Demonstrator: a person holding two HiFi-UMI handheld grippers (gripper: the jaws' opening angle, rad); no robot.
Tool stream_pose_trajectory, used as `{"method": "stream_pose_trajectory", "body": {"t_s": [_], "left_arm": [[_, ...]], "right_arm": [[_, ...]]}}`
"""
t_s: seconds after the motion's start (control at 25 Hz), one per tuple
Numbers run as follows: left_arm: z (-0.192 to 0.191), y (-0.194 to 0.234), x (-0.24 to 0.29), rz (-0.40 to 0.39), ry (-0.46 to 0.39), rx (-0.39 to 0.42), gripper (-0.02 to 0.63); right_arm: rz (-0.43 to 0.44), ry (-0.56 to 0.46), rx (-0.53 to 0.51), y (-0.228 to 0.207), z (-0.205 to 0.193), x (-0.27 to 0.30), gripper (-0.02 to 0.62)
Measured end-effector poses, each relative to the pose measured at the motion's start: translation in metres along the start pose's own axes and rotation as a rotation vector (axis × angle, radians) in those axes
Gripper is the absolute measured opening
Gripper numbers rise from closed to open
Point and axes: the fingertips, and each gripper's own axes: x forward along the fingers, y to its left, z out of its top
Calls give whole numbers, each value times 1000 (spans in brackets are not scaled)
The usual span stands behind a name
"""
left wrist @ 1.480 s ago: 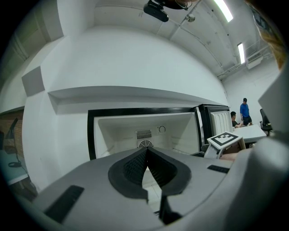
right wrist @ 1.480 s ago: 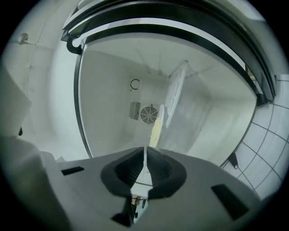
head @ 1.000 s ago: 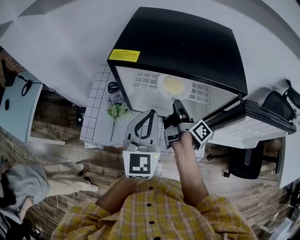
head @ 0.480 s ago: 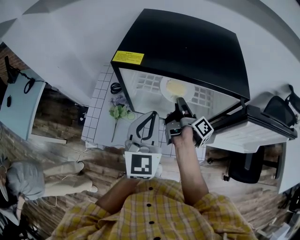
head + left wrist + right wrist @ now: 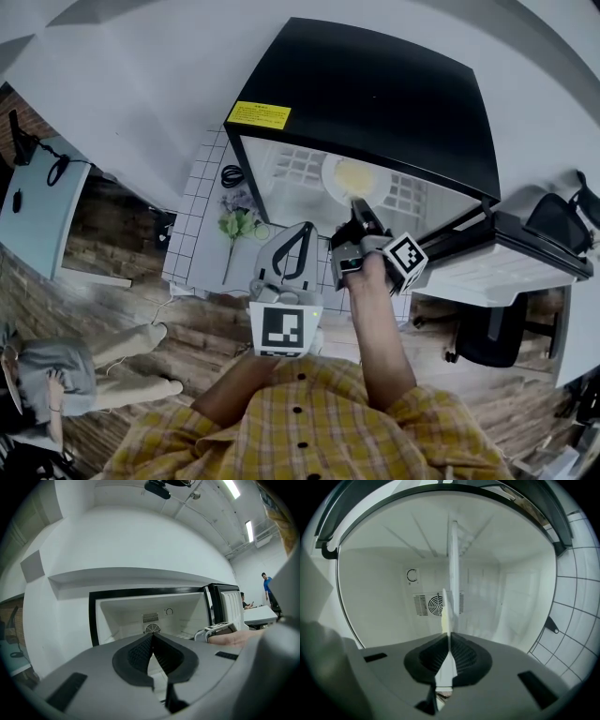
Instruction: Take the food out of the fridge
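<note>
A white plate [image 5: 330,174] with yellow food [image 5: 354,174] sits on the wire shelf [image 5: 298,165] inside the open black fridge [image 5: 375,84]. My right gripper [image 5: 357,203] reaches into the fridge mouth, rolled onto its side. Its jaws are closing, with the near rim of the plate [image 5: 452,564] standing edge-on between the pads of the right gripper [image 5: 449,637], which press on it. A strip of the yellow food [image 5: 445,616] shows just beyond them. My left gripper [image 5: 303,229] hangs in front of the fridge, to the left of the right one. The left gripper [image 5: 152,636] is shut on nothing.
The fridge door [image 5: 511,251] stands swung open at the right. A white tiled table [image 5: 192,246] beside the fridge carries a sprig of flowers [image 5: 234,223] and a coiled cable [image 5: 226,174]. An office chair [image 5: 487,328] stands at the right; a person [image 5: 56,375] sits at the lower left.
My right gripper has crept a little further in and its jaws have come together on the plate's near rim. The left gripper has stayed put.
</note>
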Motion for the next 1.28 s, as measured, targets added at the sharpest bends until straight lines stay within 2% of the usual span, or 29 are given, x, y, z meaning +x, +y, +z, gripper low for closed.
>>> {"method": "stream_pose_trajectory", "body": {"t_s": [0.36, 1.28], "left_arm": [[3, -8, -6, -14, -6, 0, 8], [10, -23, -40, -9, -35, -27, 8]], "right_arm": [[34, 5, -25, 11, -1, -17, 20], [52, 90, -22, 27, -43, -97, 20]]}}
